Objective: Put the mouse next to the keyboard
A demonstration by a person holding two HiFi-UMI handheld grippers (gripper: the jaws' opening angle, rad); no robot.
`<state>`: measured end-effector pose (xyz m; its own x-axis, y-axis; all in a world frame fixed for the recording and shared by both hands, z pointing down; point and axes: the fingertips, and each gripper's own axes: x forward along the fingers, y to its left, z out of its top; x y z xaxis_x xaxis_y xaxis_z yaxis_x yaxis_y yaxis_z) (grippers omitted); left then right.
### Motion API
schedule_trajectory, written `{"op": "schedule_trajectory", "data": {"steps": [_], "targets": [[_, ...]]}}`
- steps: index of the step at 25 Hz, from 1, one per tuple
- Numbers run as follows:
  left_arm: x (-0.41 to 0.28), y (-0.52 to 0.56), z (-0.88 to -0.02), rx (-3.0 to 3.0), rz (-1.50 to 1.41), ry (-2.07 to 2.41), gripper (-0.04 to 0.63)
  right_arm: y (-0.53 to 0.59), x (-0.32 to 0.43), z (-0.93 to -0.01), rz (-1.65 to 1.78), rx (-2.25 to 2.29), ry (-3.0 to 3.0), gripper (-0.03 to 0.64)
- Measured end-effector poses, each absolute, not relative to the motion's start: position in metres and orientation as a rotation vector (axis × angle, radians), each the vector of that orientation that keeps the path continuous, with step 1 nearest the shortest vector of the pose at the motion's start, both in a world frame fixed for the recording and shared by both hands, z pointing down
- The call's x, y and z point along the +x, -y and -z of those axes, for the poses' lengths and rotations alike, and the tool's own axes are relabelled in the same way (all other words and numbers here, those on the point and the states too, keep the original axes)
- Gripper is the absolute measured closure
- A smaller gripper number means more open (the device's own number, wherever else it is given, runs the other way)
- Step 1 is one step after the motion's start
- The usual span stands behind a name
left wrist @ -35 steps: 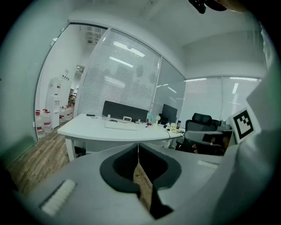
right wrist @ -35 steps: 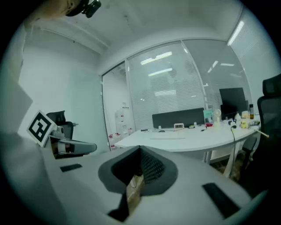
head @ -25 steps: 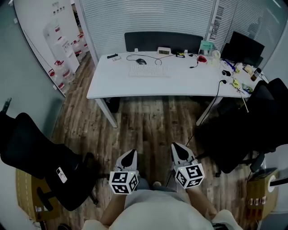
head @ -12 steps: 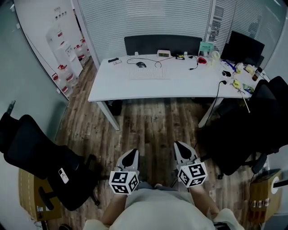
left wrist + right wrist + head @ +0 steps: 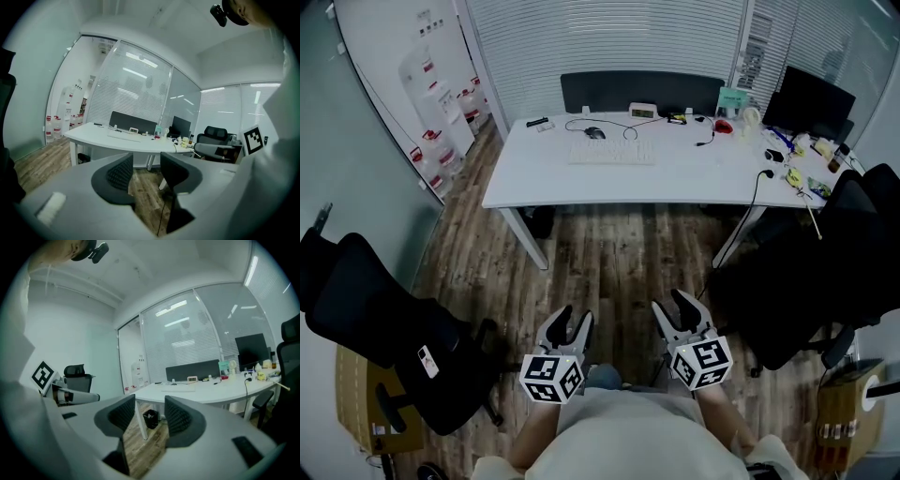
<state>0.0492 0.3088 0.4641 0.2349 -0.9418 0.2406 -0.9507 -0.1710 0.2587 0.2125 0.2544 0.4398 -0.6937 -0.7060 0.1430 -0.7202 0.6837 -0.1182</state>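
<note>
Recorded left hand-held gripper (image 5: 575, 317) and right hand-held gripper (image 5: 673, 305) just opening partway, both empty. Found mouse (image 5: 595, 131) untouched on far worktop (image 5: 675, 180) beyond keyboard (image 5: 611, 152); judged approach outstanding.

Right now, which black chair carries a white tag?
The left chair, lower left in the head view; the right chair, by the desk, shows none.

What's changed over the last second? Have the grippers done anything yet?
Both the left gripper and the right gripper have just opened their jaws, shut a second ago; nothing stands between them. Nothing was taken or let go. The mouse and keyboard lie unmoved on the white desk, well ahead of the grippers.
</note>
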Motion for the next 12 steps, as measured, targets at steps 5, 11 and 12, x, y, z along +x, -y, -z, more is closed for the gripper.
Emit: {"op": "schedule_trajectory", "data": {"steps": [5,11,12], "targets": [[0.047,-0.302,-0.470,2.147,-0.049,1.757,0.354,-0.245,0.212,-0.443,-0.245,1.192,2.798,0.320],[0.041,-0.279,-0.474,2.141,-0.062,1.762,0.299,-0.222,0.208,-0.448,-0.298,1.186,2.806,0.282],[0.038,-0.274,-0.475,2.139,-0.061,1.761,0.293,-0.217,0.205,-0.451,-0.304,1.183,2.804,0.278]]}}
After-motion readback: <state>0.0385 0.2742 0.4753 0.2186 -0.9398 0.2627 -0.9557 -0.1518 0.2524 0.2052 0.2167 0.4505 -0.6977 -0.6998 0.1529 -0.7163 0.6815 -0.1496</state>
